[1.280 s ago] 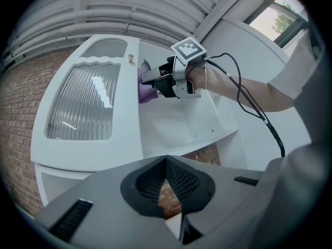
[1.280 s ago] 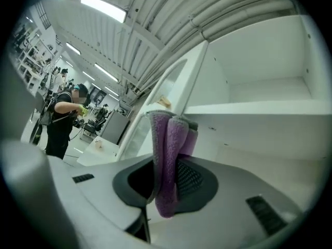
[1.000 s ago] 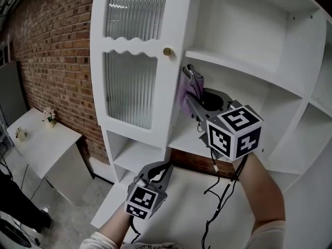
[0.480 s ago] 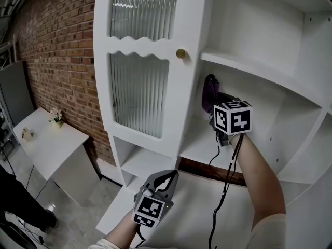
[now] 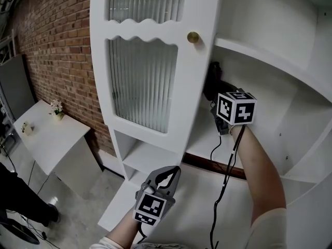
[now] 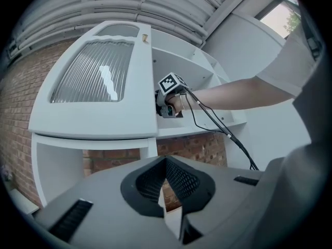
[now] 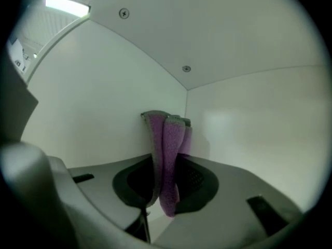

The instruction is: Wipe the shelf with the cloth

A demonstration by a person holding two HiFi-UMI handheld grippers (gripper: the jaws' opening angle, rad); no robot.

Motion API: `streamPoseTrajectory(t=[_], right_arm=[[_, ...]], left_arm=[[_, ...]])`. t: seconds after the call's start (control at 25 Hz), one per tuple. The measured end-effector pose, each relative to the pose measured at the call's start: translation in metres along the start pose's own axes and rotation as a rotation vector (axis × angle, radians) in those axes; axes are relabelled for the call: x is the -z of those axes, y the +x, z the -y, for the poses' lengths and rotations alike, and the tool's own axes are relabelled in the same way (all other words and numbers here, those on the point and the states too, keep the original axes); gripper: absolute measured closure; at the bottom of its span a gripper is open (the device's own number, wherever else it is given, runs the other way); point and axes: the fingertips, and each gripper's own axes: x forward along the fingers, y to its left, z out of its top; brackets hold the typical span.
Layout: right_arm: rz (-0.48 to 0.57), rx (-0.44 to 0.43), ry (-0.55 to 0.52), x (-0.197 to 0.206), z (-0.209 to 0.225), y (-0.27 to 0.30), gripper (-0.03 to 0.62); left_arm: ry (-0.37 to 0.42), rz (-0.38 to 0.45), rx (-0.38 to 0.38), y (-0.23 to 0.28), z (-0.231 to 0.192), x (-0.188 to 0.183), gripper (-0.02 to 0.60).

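Observation:
The purple cloth hangs folded between the jaws of my right gripper, which is shut on it. This gripper reaches into the white cabinet's middle shelf, just behind the glass door, and the cloth shows there as a dark strip. In the right gripper view the cloth stands close to the compartment's back corner; contact with the wall cannot be told. My left gripper hangs low in front of the cabinet, shut on nothing. Its own view shows closed jaws and the right gripper's marker cube.
The door's gold knob sticks out near my right arm. Black cables dangle from the right gripper. A lower open shelf lies under the door. A small white table with a flower pot stands by the brick wall.
My right gripper has pushed the cloth further left and deeper into the shelf compartment, partly behind the door. The left gripper has stayed low and shut.

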Motion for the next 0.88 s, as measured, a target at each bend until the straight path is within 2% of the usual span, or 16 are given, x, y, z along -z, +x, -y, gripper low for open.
streamPoseTrajectory(t=[0.08,0.24,0.48,0.88], right_arm=[[0.013,-0.018,0.017,0.000,-0.006,-0.005,0.513],[0.026,-0.049,-0.027,-0.005,-0.023,-0.023,0.513],[0.047,-0.125,0.026,-0.018,-0.064,-0.066,0.513],[0.059,-0.185,-0.037,-0.027,-0.121,-0.126,0.513]], left_arm=[[-0.005,-0.001,0.003,-0.001,0.000,0.001,0.566],[-0.028,0.002,0.021,-0.004,0.005,0.000,0.567],[-0.021,-0.002,0.036,-0.012,0.018,-0.001,0.567],[-0.009,-0.011,0.049,-0.022,0.039,0.001,0.567]])
